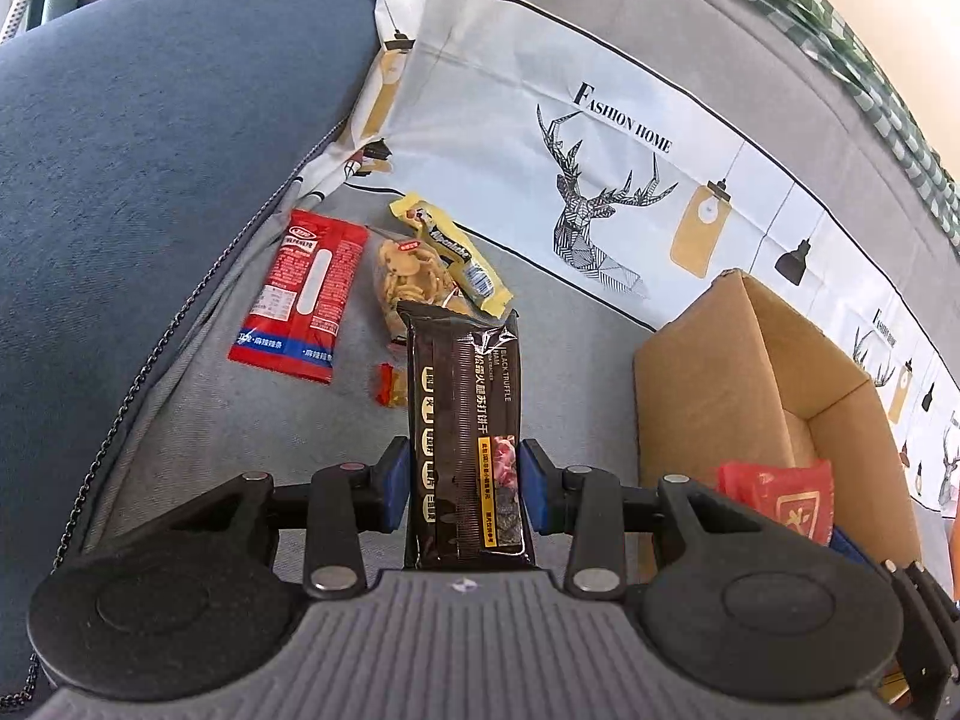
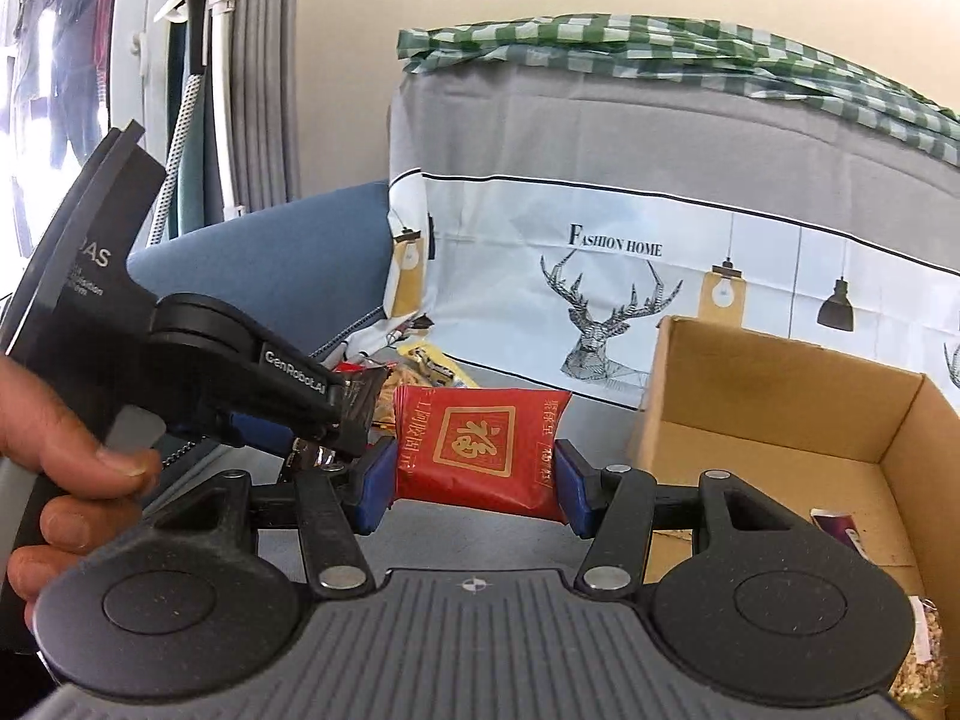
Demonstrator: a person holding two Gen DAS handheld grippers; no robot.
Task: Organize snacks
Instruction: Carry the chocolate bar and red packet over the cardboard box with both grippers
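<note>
My left gripper [image 1: 467, 483] is shut on a long black cracker pack [image 1: 462, 420], held lengthwise above the grey sofa seat [image 1: 270, 420]. My right gripper [image 2: 477, 468] is shut on a red square snack packet [image 2: 480, 447], lifted beside the open cardboard box [image 2: 780, 408]. In the left wrist view that red packet [image 1: 780, 498] shows at the box [image 1: 720, 384] mouth. The other gripper [image 2: 252, 384] crosses the left of the right wrist view, a hand [image 2: 54, 468] gripping it. On the seat lie a red pouch [image 1: 300, 294], a clear bag of biscuits [image 1: 408, 282], a yellow bar [image 1: 450, 252] and a small orange candy [image 1: 393, 387].
A deer-print cushion cover [image 1: 600, 180] lines the sofa back, and a blue cushion [image 1: 150, 150] bulges at the left. Inside the box lie a purple packet [image 2: 840, 528] and a bag of nuts [image 2: 924, 648]. A green checked cloth [image 2: 660, 42] tops the backrest.
</note>
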